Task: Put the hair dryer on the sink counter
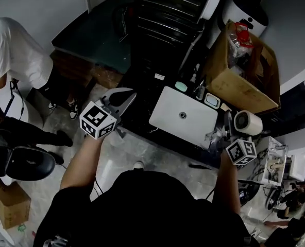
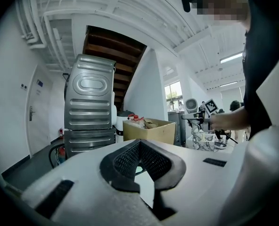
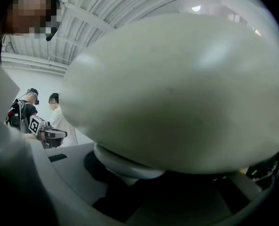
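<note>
One left gripper (image 1: 129,95), one right gripper (image 1: 227,121), one hair dryer (image 1: 248,122), one sink (image 1: 168,109), two cardboard boxes (image 1: 239,85) (image 1: 11,205)

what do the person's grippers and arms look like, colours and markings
Both the left gripper and right gripper are pale grey-white plastic shells. The left's pads are black with a mesh texture. Each carries a white cube printed with black square markers. The person wears a black top; the forearms are unsleeved.

L claw (image 1: 128,95) closed, empty, R claw (image 1: 227,127) clamped, both pointing level
</note>
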